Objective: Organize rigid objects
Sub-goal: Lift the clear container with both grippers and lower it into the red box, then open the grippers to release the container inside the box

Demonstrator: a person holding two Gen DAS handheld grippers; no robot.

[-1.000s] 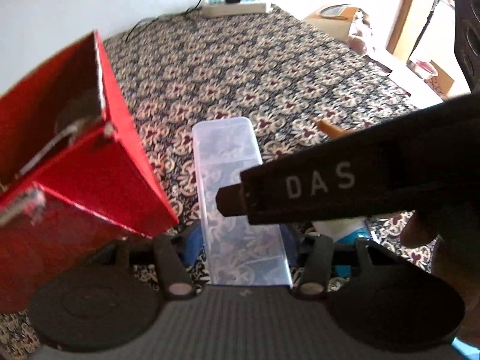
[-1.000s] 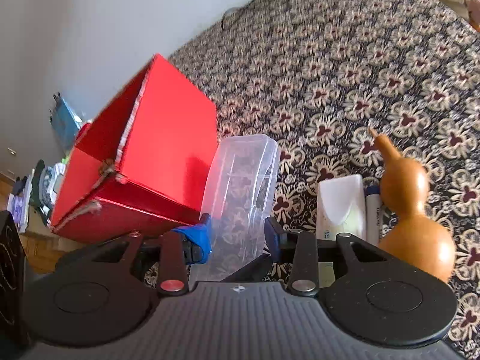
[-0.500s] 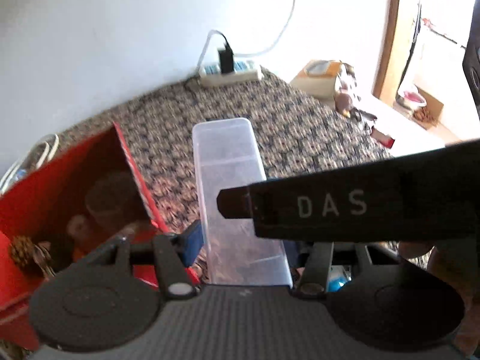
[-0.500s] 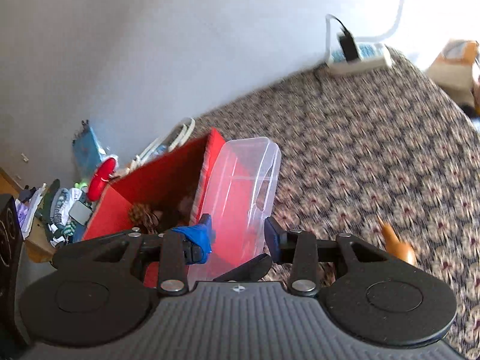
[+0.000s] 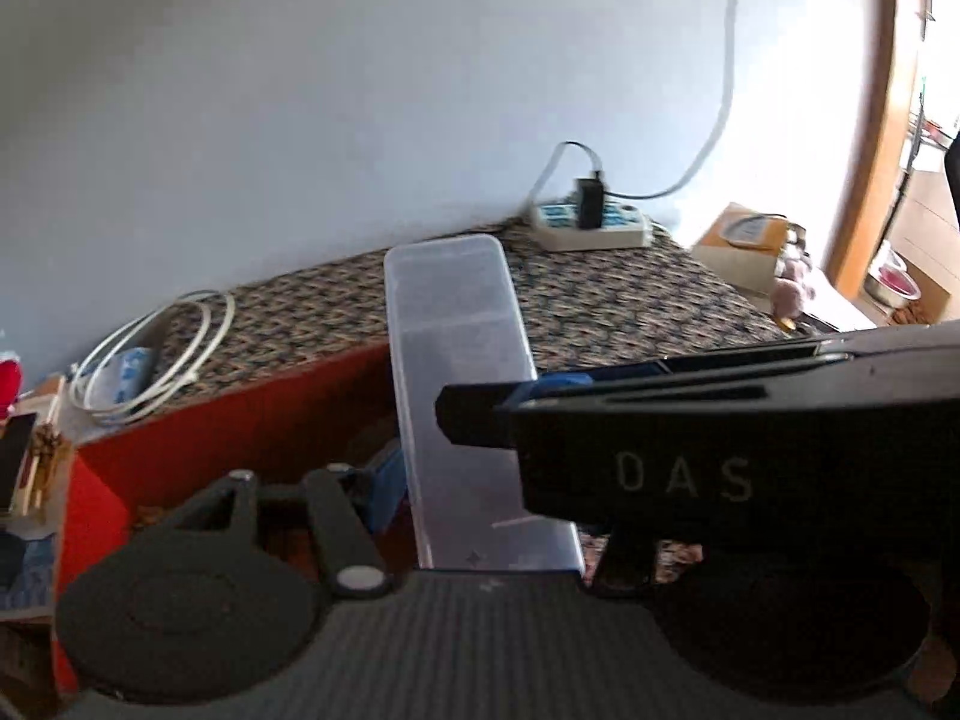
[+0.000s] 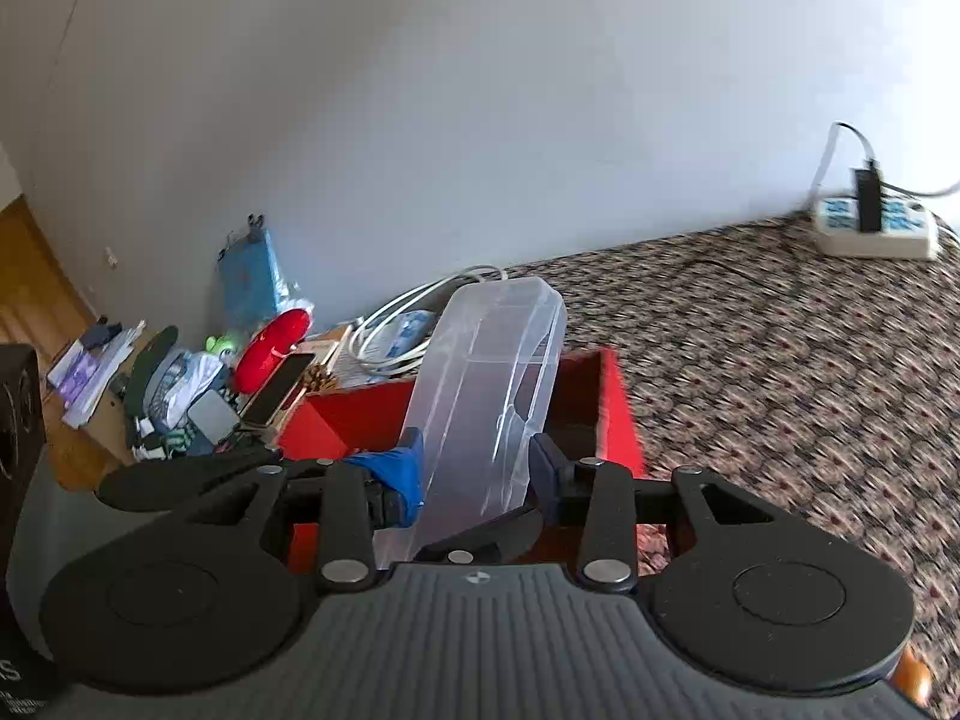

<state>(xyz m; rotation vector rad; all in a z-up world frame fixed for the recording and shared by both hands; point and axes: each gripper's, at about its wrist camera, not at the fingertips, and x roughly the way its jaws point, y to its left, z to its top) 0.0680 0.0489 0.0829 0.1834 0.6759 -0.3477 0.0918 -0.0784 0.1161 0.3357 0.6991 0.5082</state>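
Right wrist, clear rigid plastic box (image 6: 492, 396), glossy red carton (image 6: 612, 414), patterned cloth (image 6: 780, 372)

My way ahead is filled by the clear plastic container (image 6: 486, 396). The red box (image 6: 612, 408) stands close below. My other gripper (image 5: 690, 438) crosses on the right. The patterned surface (image 6: 780, 372) far right lies free.
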